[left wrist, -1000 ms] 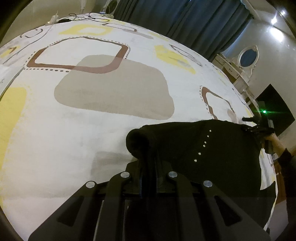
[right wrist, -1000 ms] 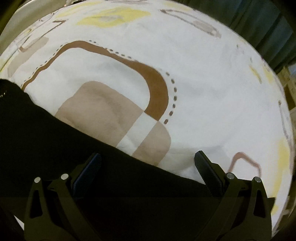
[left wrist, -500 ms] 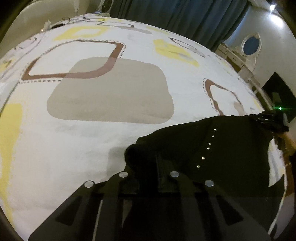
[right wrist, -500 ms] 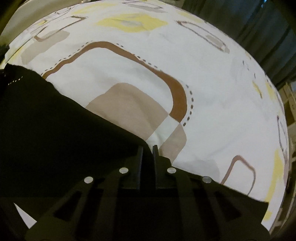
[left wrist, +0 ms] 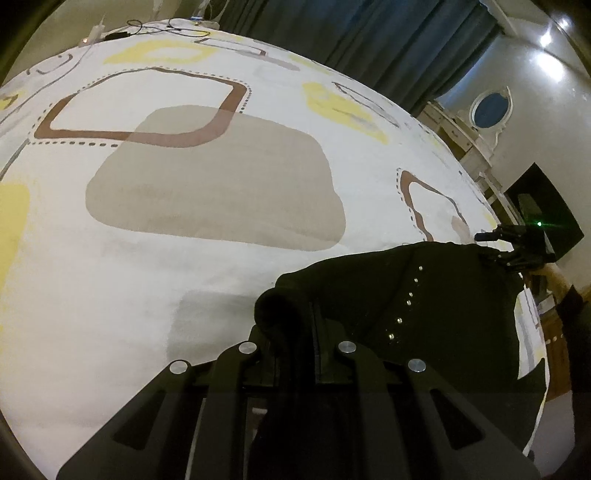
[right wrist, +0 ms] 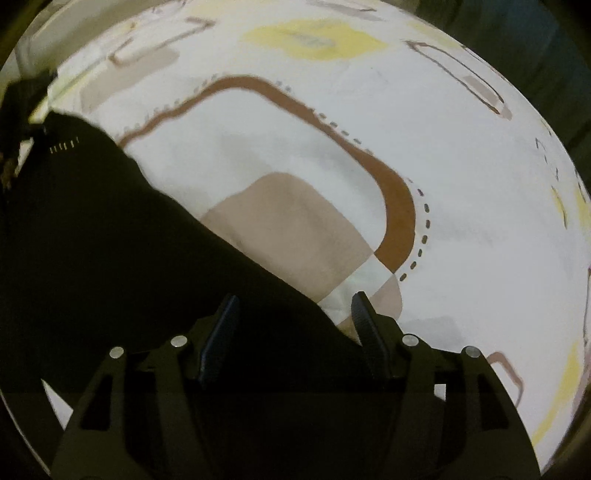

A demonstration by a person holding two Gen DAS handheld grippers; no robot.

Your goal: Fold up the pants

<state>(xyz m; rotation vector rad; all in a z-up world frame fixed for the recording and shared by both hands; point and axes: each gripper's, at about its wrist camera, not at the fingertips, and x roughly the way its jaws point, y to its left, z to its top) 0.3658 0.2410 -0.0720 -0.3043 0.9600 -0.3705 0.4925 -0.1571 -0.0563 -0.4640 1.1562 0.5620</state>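
The black pants point(left wrist: 436, 306) lie at the near right of the bed, with a row of small metal studs point(left wrist: 408, 295) across them. My left gripper point(left wrist: 316, 317) is shut on a bunched corner of the pants. In the right wrist view the pants point(right wrist: 129, 258) fill the lower left. My right gripper point(right wrist: 293, 317) has its jaws opening. The cloth's edge lies between them, and the pads point(right wrist: 364, 317) do not press on it. The left wrist view shows the right gripper point(left wrist: 487, 245) at the far corner of the pants.
The bed has a white sheet point(left wrist: 221, 258) printed with beige, brown and yellow shapes. Dark curtains point(left wrist: 369, 33) hang behind it. A white dresser with an oval mirror point(left wrist: 491, 110) stands at the right. Cables point(left wrist: 147, 27) lie at the far edge. A person's sleeve point(left wrist: 576, 314) shows beyond the pants.
The right gripper stood wide open over the pants' edge, closed on it half a second ago, and now its jaws stand apart again. The left gripper keeps its hold on the bunched corner.
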